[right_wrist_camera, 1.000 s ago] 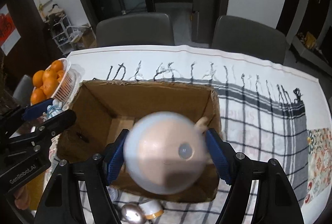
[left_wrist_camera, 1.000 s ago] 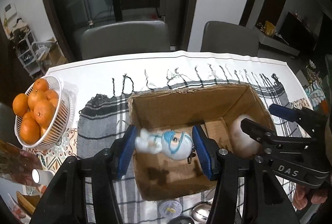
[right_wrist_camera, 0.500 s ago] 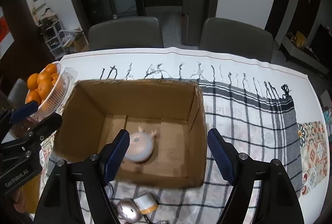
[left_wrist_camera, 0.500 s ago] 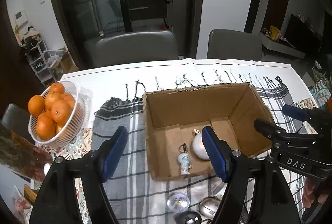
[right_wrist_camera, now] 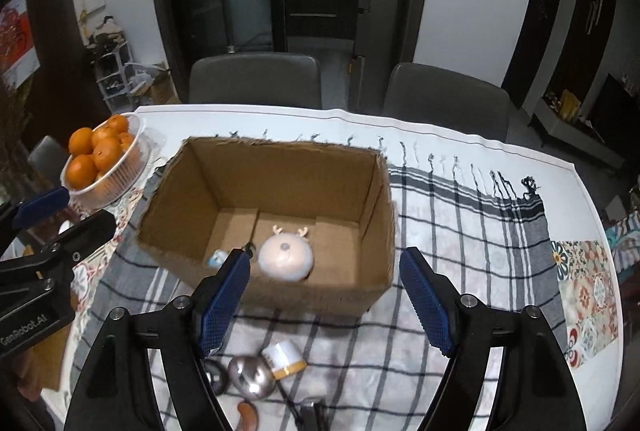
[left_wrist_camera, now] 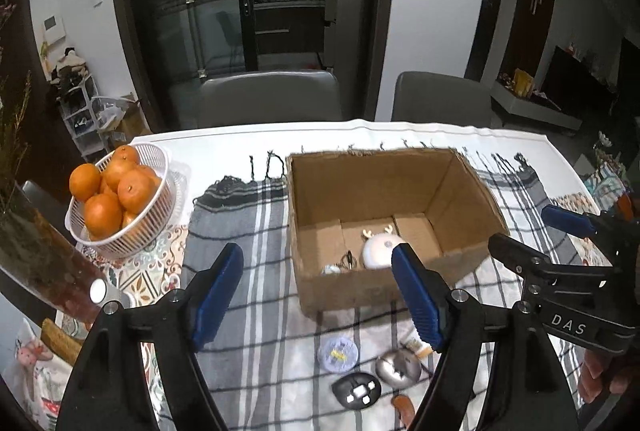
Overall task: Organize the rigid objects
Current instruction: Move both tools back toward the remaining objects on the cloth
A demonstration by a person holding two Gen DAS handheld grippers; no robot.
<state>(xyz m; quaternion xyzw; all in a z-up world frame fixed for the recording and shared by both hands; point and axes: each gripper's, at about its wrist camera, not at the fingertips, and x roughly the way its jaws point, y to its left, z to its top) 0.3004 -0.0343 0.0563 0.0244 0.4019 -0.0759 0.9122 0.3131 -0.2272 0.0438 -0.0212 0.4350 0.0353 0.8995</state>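
An open cardboard box stands on the checked cloth. Inside it lie a round pink-white toy with antlers and a small blue-white figurine keychain. My left gripper is open and empty, above the cloth in front of the box. My right gripper is open and empty, above the box's near wall. In front of the box lie a round pale-blue disc, a shiny metal object, a black mouse-like object and a small white-and-gold jar.
A white basket of oranges stands at the left. A dark vase with a plant is at the near left. Two grey chairs stand behind the table. A small brown object lies near the front edge.
Both grippers let go of their toys, which dropped into the box. Both grippers then opened wide and drew back and up from the box.
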